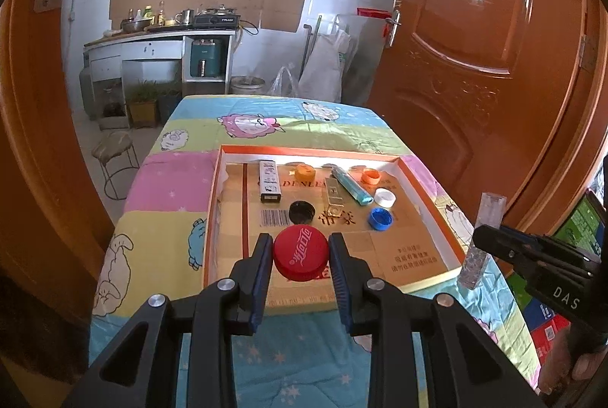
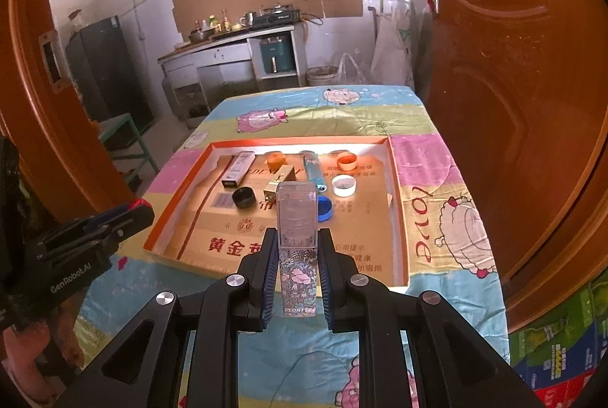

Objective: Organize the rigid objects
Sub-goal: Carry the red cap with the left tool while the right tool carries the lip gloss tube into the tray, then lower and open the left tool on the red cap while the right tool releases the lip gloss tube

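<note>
My left gripper (image 1: pixel 301 257) is shut on a red bottle cap (image 1: pixel 301 256), held above the near part of the shallow cardboard tray (image 1: pixel 429 248). My right gripper (image 2: pixel 295 257) is shut on an upright floral lipstick case with a clear cap (image 2: pixel 297 218); the same floral lipstick case (image 1: pixel 482 240) shows at the right of the left wrist view. Inside the tray lie a black-and-white box (image 1: pixel 269 181), a gold box (image 1: pixel 333 197), a teal tube (image 1: pixel 351 185), and orange (image 1: pixel 305 173), orange (image 1: pixel 371 176), white (image 1: pixel 384 197), blue (image 1: pixel 380 218) and black (image 1: pixel 302 211) caps.
The tray rests on a table under a pastel cartoon-sheep cloth (image 1: pixel 178 180). An orange wooden door (image 1: pixel 475 46) stands close on the right. A small stool (image 1: pixel 116 161) sits left of the table. A kitchen counter (image 1: pixel 159 39) lines the far wall.
</note>
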Tool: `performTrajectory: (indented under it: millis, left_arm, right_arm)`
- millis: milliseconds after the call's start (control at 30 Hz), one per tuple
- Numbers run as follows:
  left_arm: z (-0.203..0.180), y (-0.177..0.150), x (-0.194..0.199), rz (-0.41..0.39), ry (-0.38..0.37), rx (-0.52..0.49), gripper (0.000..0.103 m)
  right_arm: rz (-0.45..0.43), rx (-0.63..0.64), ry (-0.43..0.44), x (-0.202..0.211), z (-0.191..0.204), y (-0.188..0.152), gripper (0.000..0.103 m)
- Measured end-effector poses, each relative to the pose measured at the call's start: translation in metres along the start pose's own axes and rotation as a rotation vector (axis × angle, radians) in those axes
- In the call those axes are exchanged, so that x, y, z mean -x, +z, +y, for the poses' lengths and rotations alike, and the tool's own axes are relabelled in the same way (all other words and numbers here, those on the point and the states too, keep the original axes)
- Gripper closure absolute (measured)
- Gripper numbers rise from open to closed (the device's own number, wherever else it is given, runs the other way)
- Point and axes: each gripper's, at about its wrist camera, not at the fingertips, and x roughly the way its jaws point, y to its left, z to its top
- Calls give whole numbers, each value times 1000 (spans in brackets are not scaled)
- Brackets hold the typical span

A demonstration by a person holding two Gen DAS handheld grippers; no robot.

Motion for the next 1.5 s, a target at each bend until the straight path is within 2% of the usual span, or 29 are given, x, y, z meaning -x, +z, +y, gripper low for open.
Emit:
performTrajectory:
  millis: [767,1200,1500]
  left_arm:
    - [23,13,-55,63,65,42,73]
    - [36,17,-80,94,89,59,73]
    - [40,20,-95,113,98,51,73]
  right_arm:
    - [88,24,47,-69,4,12,83]
    - [190,113,51,-108,21,16,83]
    - [226,139,80,-129,32,16,83]
